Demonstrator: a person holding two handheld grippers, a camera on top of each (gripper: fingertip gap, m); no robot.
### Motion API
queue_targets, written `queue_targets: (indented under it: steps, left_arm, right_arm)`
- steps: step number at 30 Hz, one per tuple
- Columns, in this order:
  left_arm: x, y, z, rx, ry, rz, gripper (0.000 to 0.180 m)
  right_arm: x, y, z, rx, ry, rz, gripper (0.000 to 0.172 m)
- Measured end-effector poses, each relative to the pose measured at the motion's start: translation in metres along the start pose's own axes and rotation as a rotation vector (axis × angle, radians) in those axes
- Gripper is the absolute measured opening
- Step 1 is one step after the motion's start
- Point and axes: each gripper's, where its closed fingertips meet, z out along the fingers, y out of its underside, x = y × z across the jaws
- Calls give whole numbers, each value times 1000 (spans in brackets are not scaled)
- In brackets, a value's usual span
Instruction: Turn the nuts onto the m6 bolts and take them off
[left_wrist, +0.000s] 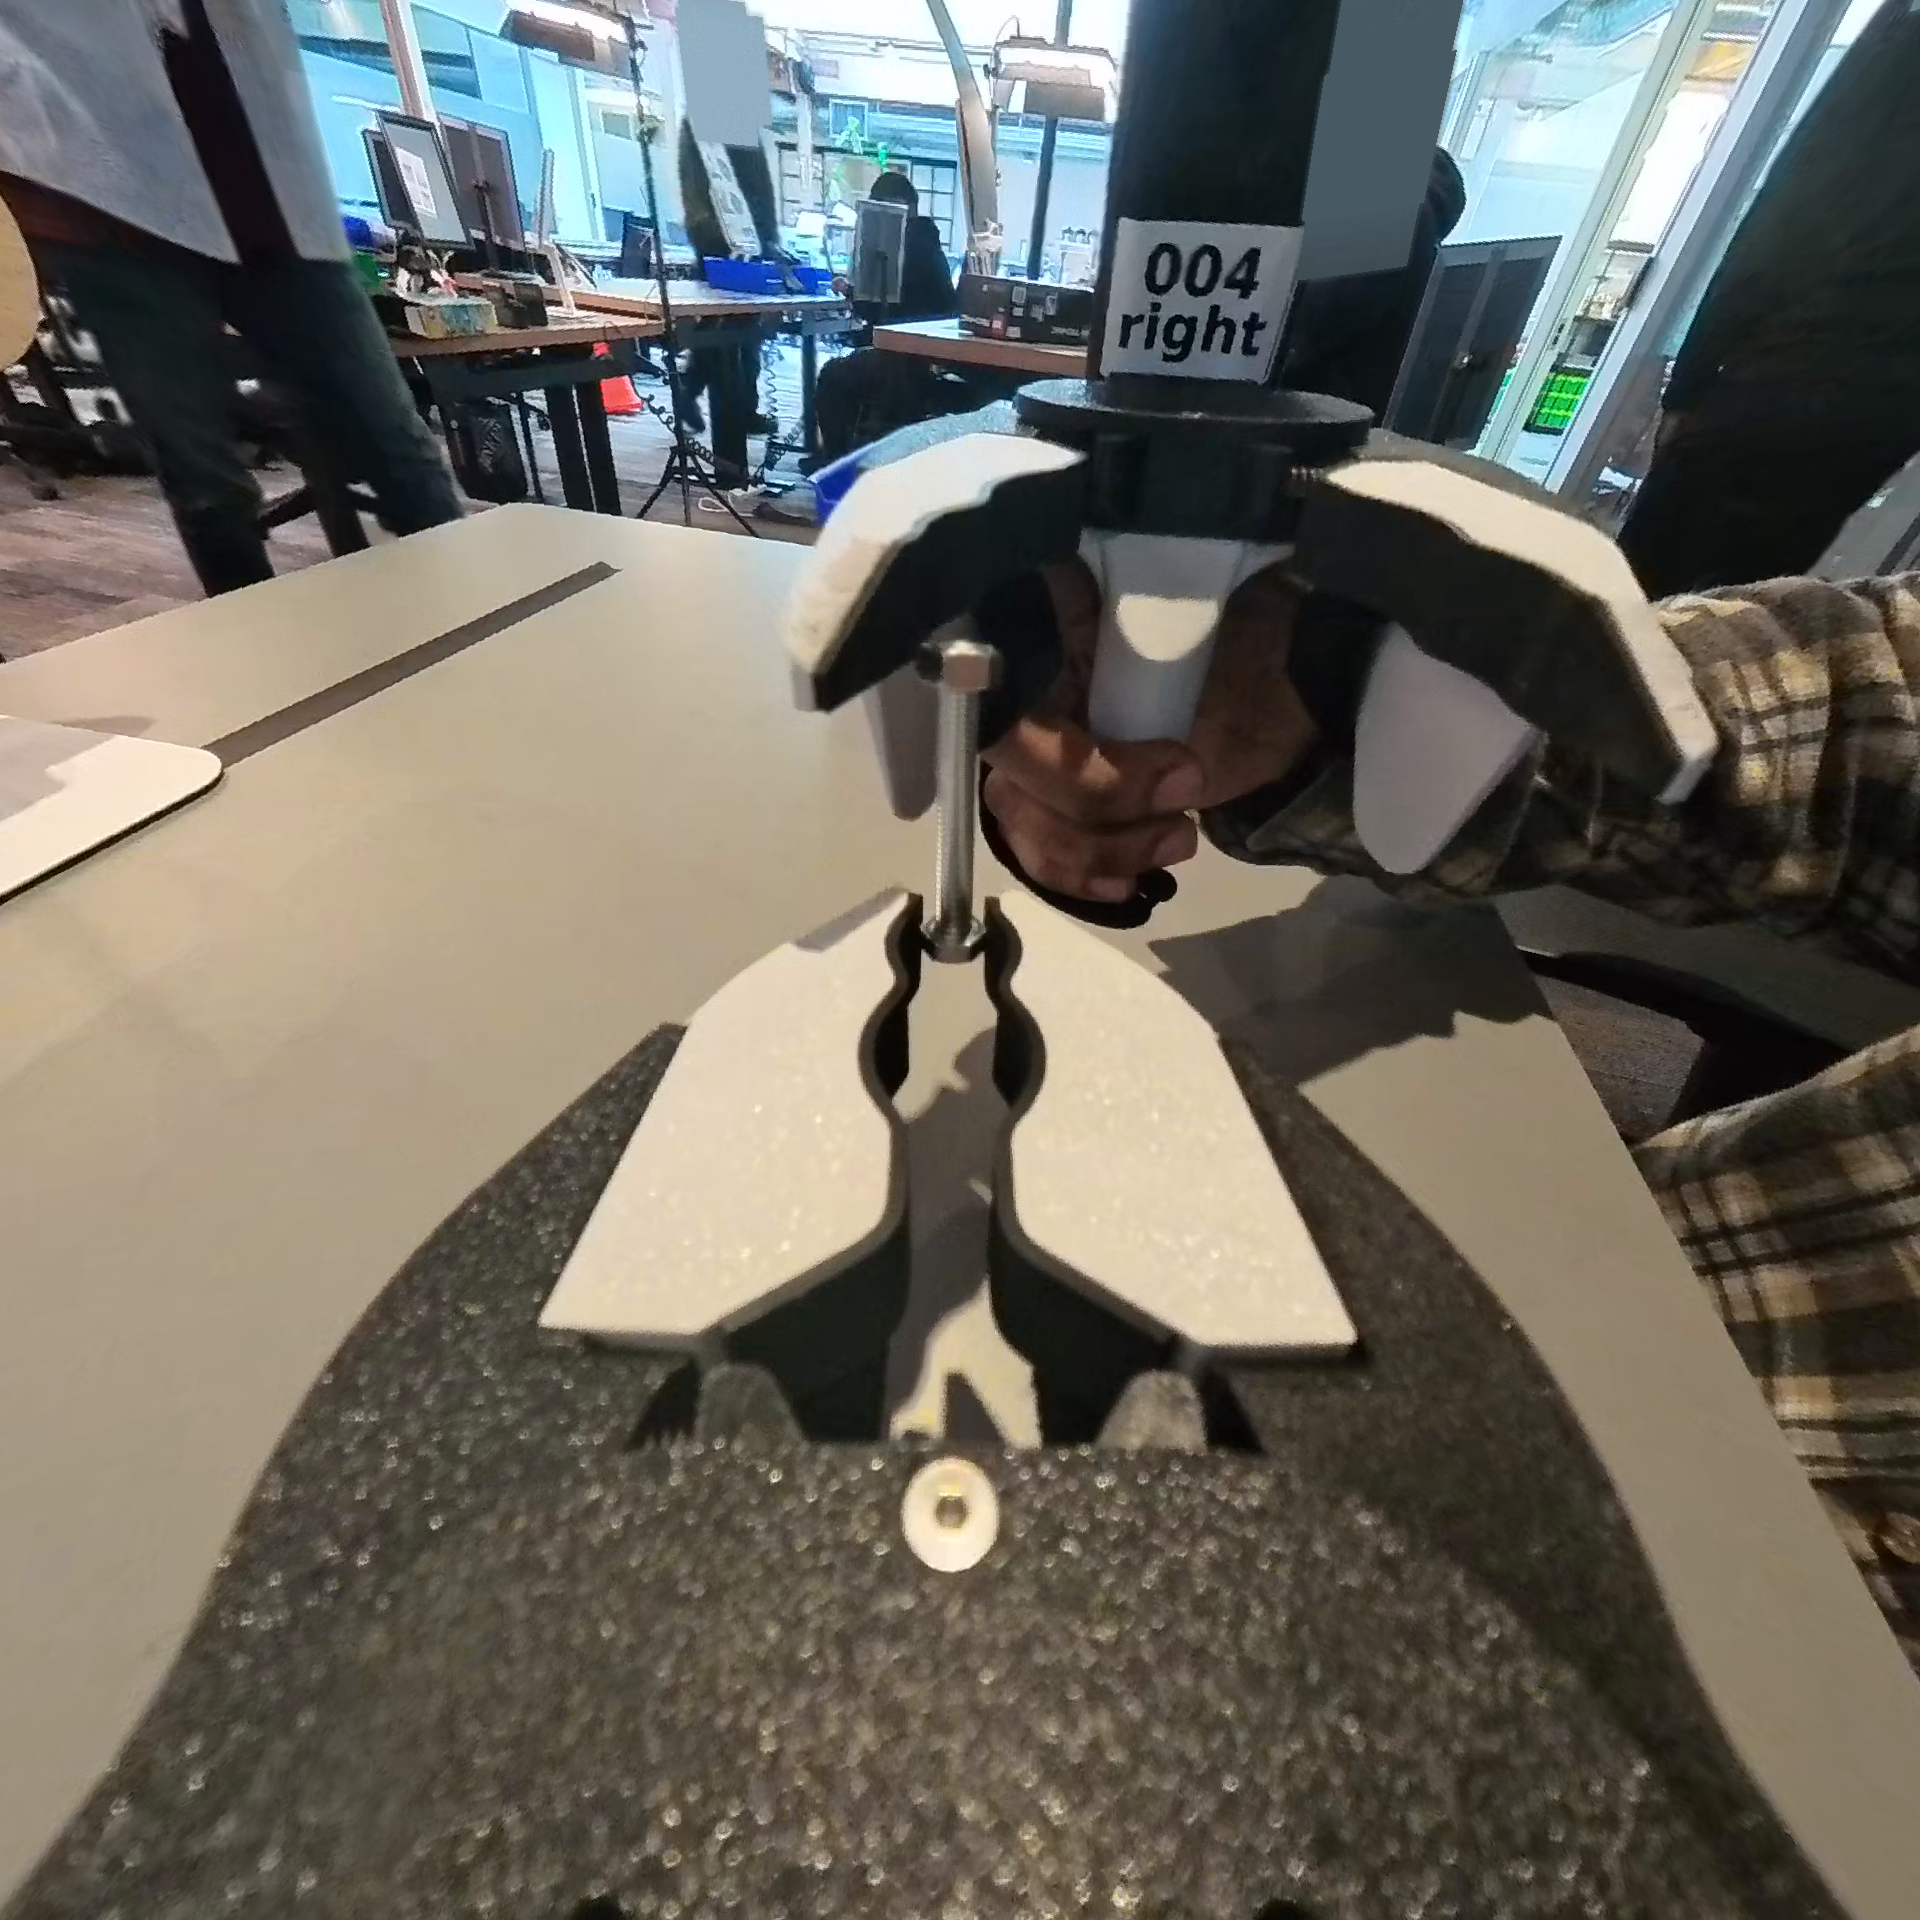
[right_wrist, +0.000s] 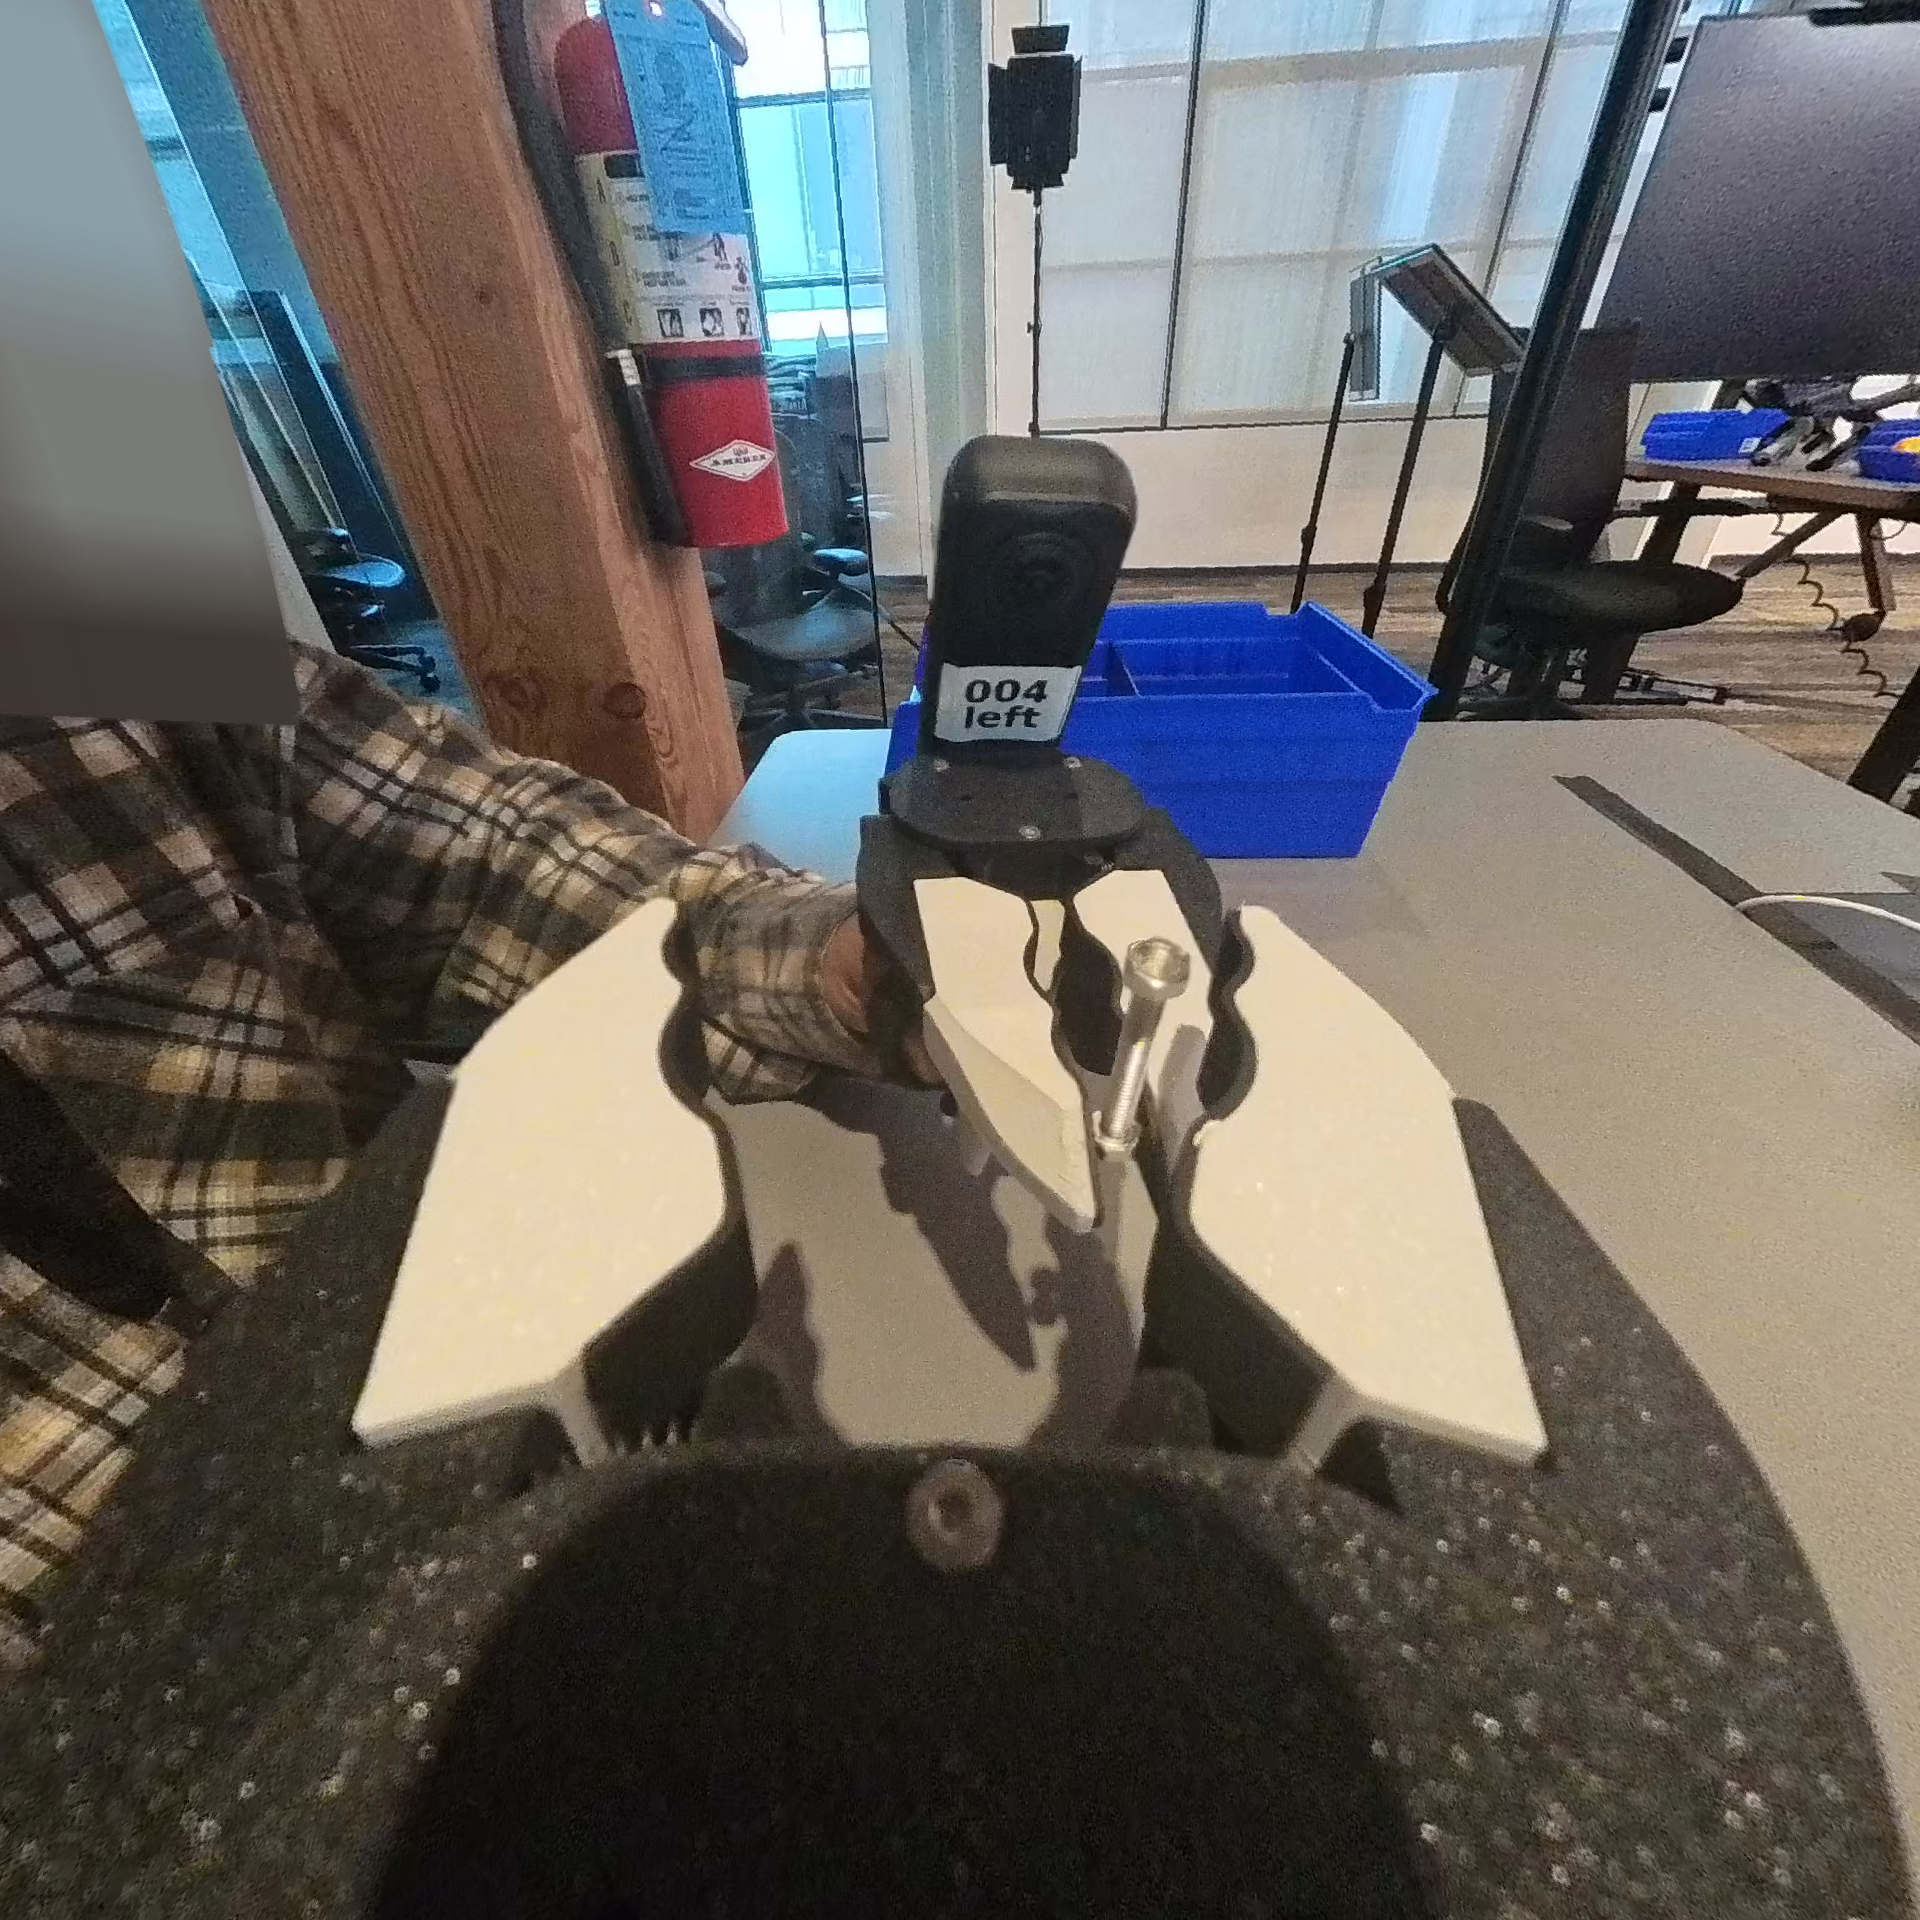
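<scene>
Left wrist view shows the left gripper (left_wrist: 954, 920) nearly closed, its two white fingertips (left_wrist: 831, 956) pinching a small silver nut (left_wrist: 957, 943) from both sides. A silver bolt (left_wrist: 958, 790) stands upright out of that nut, threaded shank rising to a hex-shaped head (left_wrist: 962, 661) at the top. Just beyond it hangs the right gripper (left_wrist: 1195, 707), jaws spread wide; its nearer finger (left_wrist: 883, 623) sits right beside the bolt head, though contact cannot be judged from this angle. A hand (left_wrist: 1122, 790) in a plaid sleeve (left_wrist: 1714, 748) grips its handle.

Right wrist view has the right gripper (right_wrist: 956, 987) spread far apart with nothing pressed between its white fingers (right_wrist: 582, 1143). The left gripper (right_wrist: 1117, 1153) reaches in between them, holding the nut (right_wrist: 1114, 1138) low with the bolt (right_wrist: 1138, 1039) leaning up toward the right-hand finger, separated from it.

Everything sits above a grey bench (left_wrist: 468, 831). A blue bin (right_wrist: 1247, 727) rests on the far edge of the bench, well apart from the grippers.
</scene>
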Motion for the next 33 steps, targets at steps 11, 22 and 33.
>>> queue_targets:
  steps: [11,22,33]
  left_arm:
    - [-2,0,-1,5,-3,-12,11]
    - [-1,-1,0,6,1,-15,11]
    - [-1,-1,0,10,7,-20,11]
  right_arm:
    - [-1,0,-3,0,4,-7,92]
    - [-1,3,-3,-22,3,-16,90]
    - [4,-2,-9,-12,32,-19,92]
